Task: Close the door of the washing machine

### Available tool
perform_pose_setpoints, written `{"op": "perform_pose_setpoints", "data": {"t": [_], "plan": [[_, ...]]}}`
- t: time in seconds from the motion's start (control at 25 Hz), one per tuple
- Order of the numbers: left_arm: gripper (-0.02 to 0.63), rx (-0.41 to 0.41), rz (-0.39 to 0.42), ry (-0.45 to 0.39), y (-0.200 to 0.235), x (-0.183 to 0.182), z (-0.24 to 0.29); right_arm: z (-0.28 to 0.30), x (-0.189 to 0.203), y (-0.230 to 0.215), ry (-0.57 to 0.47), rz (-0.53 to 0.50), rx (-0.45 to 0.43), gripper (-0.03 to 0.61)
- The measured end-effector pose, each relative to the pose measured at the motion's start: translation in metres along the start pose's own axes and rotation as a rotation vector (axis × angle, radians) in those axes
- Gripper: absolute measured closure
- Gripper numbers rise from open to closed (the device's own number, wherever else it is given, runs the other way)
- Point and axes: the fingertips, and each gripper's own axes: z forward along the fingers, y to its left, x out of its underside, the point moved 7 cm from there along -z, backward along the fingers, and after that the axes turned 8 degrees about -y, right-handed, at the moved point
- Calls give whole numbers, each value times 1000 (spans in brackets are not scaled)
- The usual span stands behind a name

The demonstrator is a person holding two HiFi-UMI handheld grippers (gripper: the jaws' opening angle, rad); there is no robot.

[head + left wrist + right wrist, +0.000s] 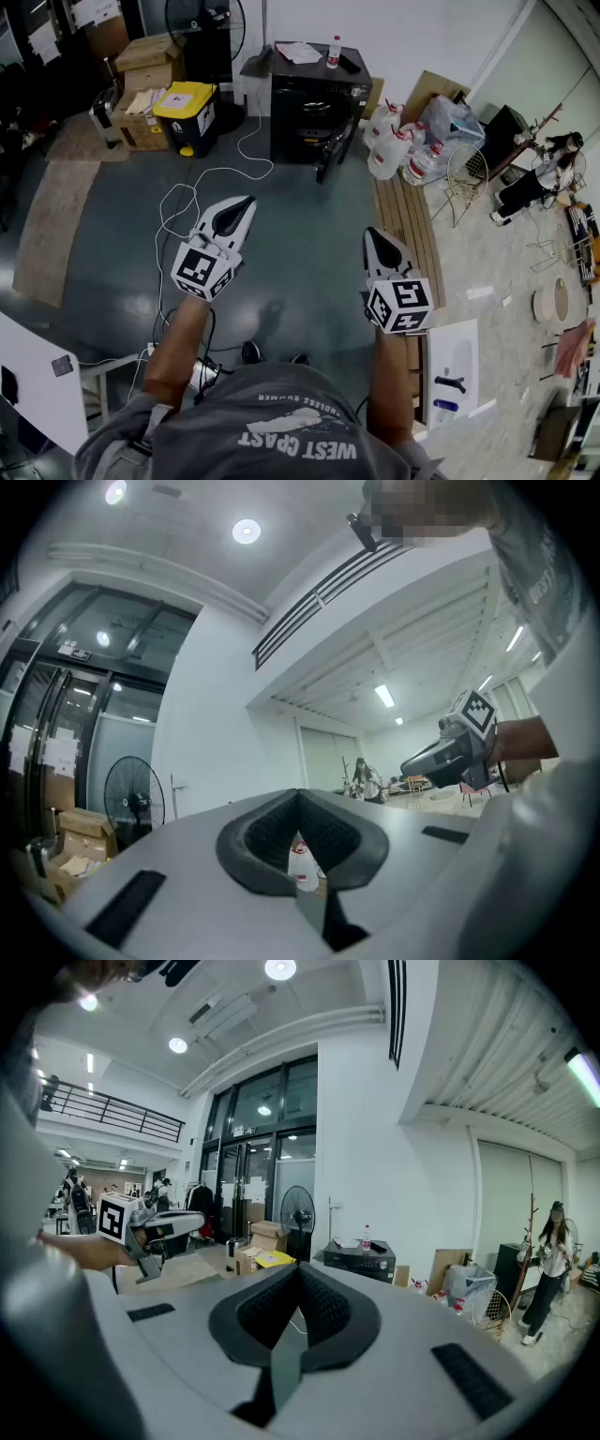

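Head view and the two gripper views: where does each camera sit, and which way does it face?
Head view: on the person's head, facing steeply down at the floor; shows both forearms, left hand-held gripper, right hand-held gripper.
Left gripper view: rides that gripper, looks along its shut jaws across the room; the right one appears.
Right gripper view: likewise, toward the black appliance; the left one appears.
Shared: the standing fan in both gripper views.

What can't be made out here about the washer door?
- Door of the black box-shaped washing machine, head view: front dark and distant, open or shut unclear.
- Same machine, right gripper view: too small, lower part cut off by the shut right gripper.
- Left gripper view: machine not seen; shut left gripper fills the lower frame.
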Motion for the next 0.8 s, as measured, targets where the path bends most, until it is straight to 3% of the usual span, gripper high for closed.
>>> {"op": "perform_pose_setpoints", "data": {"t": [0.8], "plan": [[598, 49, -9, 4, 43, 16, -14, 34, 8, 40, -1, 36, 60, 551]]}}
